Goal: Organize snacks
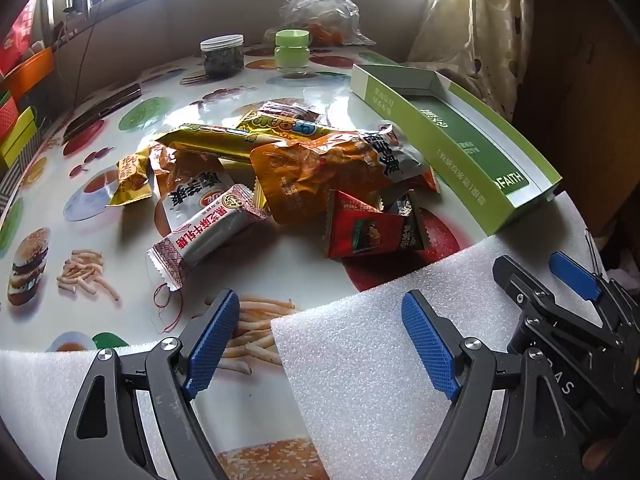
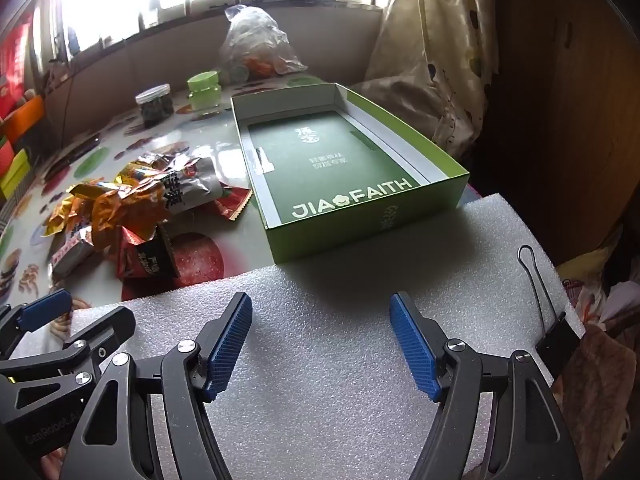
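Note:
A heap of snack packets (image 1: pixel 280 168) lies mid-table: orange, yellow, red and white wrappers, with a white nougat bar (image 1: pixel 208 232) at its near left and red packets (image 1: pixel 368 228) at its near right. The same snack heap (image 2: pixel 132 208) shows left in the right wrist view. To the right stands an open green box (image 2: pixel 344 168), with nothing in it, also seen as the green box (image 1: pixel 472 148). My left gripper (image 1: pixel 322 344) hangs open above the table's near edge, short of the heap. My right gripper (image 2: pixel 320 344) is open over a white foam sheet (image 2: pixel 340 380), holding nothing.
Two jars, dark (image 1: pixel 222 56) and green (image 1: pixel 292 50), and a plastic bag (image 1: pixel 320 8) stand at the far side. A binder clip (image 2: pixel 556 332) grips the foam sheet at the right. Colourful boxes (image 1: pixel 16 120) line the left edge. A curtain (image 2: pixel 432 60) hangs right.

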`<act>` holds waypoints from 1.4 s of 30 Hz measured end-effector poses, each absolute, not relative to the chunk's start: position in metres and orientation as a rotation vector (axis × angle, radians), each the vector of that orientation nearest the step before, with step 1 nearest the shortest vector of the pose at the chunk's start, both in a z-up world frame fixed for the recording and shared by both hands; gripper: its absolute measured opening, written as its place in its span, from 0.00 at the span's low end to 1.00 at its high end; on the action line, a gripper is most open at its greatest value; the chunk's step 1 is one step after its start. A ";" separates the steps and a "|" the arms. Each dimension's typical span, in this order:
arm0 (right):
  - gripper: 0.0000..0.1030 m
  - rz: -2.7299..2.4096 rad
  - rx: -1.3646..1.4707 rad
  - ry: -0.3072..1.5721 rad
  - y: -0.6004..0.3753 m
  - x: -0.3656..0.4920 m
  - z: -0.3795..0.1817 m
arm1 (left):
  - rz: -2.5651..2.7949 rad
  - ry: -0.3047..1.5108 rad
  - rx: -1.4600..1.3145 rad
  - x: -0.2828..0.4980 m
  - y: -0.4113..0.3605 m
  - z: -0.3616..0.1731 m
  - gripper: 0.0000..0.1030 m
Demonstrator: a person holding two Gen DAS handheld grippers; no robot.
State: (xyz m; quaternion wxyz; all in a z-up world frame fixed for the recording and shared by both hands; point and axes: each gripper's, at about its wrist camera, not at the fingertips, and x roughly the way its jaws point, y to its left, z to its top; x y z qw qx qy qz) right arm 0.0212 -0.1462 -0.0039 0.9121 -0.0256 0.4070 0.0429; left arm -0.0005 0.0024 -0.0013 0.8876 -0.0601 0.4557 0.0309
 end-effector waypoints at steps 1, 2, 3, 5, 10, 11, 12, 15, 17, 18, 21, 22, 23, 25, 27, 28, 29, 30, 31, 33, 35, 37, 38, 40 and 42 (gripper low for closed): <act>0.69 0.088 -0.053 0.838 -0.146 0.021 -0.004 | 0.064 0.948 -0.125 0.000 0.002 -0.001 0.81; 0.69 0.088 -0.053 0.838 -0.146 0.021 -0.004 | 0.064 0.947 -0.125 0.000 0.003 -0.001 0.81; 0.69 0.088 -0.053 0.837 -0.146 0.021 -0.004 | 0.064 0.947 -0.125 -0.001 0.002 -0.001 0.81; 0.69 0.088 -0.053 0.836 -0.146 0.021 -0.004 | 0.063 0.945 -0.125 -0.002 0.005 -0.002 0.81; 0.69 0.087 -0.053 0.835 -0.146 0.020 -0.004 | 0.063 0.944 -0.124 -0.005 0.005 -0.001 0.81; 0.69 0.087 -0.053 0.835 -0.146 0.020 -0.004 | 0.063 0.943 -0.124 -0.006 0.006 -0.001 0.81; 0.69 0.088 -0.053 0.834 -0.146 0.020 -0.004 | 0.063 0.943 -0.124 -0.006 0.005 0.000 0.81; 0.69 0.087 -0.053 0.834 -0.145 0.020 -0.004 | 0.064 0.943 -0.124 -0.006 0.005 0.000 0.81; 0.69 0.087 -0.054 0.833 -0.145 0.020 -0.004 | 0.064 0.942 -0.123 -0.006 0.005 0.000 0.81; 0.69 0.087 -0.054 0.833 -0.145 0.020 -0.003 | 0.064 0.942 -0.123 -0.006 0.005 0.000 0.81; 0.69 0.087 -0.054 0.832 -0.145 0.020 -0.003 | 0.065 0.942 -0.123 -0.006 0.004 0.000 0.81; 0.69 0.087 -0.054 0.832 -0.145 0.020 -0.003 | 0.065 0.942 -0.122 -0.006 0.004 0.000 0.81; 0.69 0.087 -0.054 0.832 -0.145 0.020 -0.003 | 0.065 0.942 -0.123 -0.006 0.004 0.000 0.81; 0.69 0.087 -0.054 0.832 -0.145 0.020 -0.003 | 0.065 0.941 -0.122 -0.006 0.004 0.000 0.81; 0.69 0.087 -0.054 0.831 -0.145 0.020 -0.003 | 0.065 0.941 -0.123 -0.007 0.005 0.000 0.81; 0.69 0.087 -0.055 0.831 -0.145 0.020 -0.003 | 0.066 0.940 -0.122 -0.006 0.004 0.000 0.81; 0.69 0.087 -0.054 0.831 -0.145 0.020 -0.003 | 0.065 0.941 -0.122 -0.007 0.005 0.000 0.81; 0.69 0.087 -0.055 0.831 -0.145 0.020 -0.003 | 0.066 0.940 -0.122 -0.006 0.004 0.000 0.81; 0.69 0.087 -0.054 0.831 -0.145 0.020 -0.003 | 0.066 0.940 -0.122 -0.006 0.004 0.000 0.81; 0.69 0.087 -0.054 0.831 -0.145 0.020 -0.003 | 0.066 0.940 -0.122 -0.007 0.004 0.000 0.81; 0.69 0.088 -0.055 0.831 -0.145 0.020 -0.004 | 0.066 0.940 -0.122 -0.007 0.004 0.000 0.81; 0.69 0.088 -0.054 0.832 -0.145 0.020 -0.004 | 0.066 0.940 -0.122 -0.007 0.004 0.000 0.81; 0.69 0.087 -0.054 0.831 -0.145 0.020 -0.004 | 0.066 0.940 -0.121 -0.007 0.004 0.000 0.81; 0.69 0.087 -0.054 0.833 -0.145 0.021 -0.004 | 0.066 0.939 -0.122 -0.007 0.004 0.000 0.81; 0.69 0.087 -0.054 0.831 -0.145 0.021 -0.004 | 0.066 0.940 -0.122 -0.008 0.004 -0.001 0.81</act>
